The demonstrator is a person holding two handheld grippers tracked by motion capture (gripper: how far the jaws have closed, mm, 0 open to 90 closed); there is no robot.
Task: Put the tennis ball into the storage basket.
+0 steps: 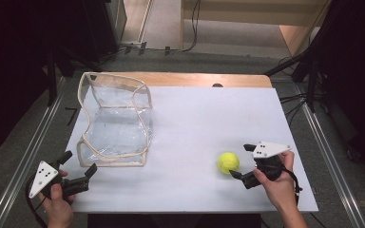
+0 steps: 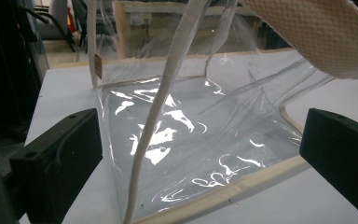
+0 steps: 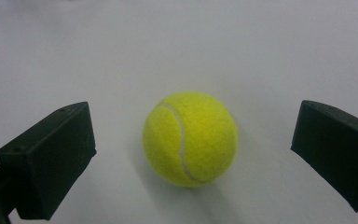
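Note:
A yellow tennis ball (image 1: 228, 162) rests on the white table (image 1: 204, 123) at the front right. My right gripper (image 1: 241, 161) is open just to its right, jaws pointing at it. In the right gripper view the tennis ball (image 3: 190, 138) sits on the table a little ahead of the wide-apart jaws, touching neither. A clear plastic bag (image 1: 116, 121) with cream trim stands open at the left of the table. My left gripper (image 1: 80, 163) is open at the bag's front left corner. In the left gripper view the clear plastic bag (image 2: 200, 140) lies right ahead of the jaws.
The table's front edge runs close under both hands. A bare wooden strip (image 1: 199, 80) shows at the table's far edge. Metal rails (image 1: 330, 152) and cables line the floor on both sides. The bag's cream strap (image 2: 317, 32) hangs across the top of the left gripper view.

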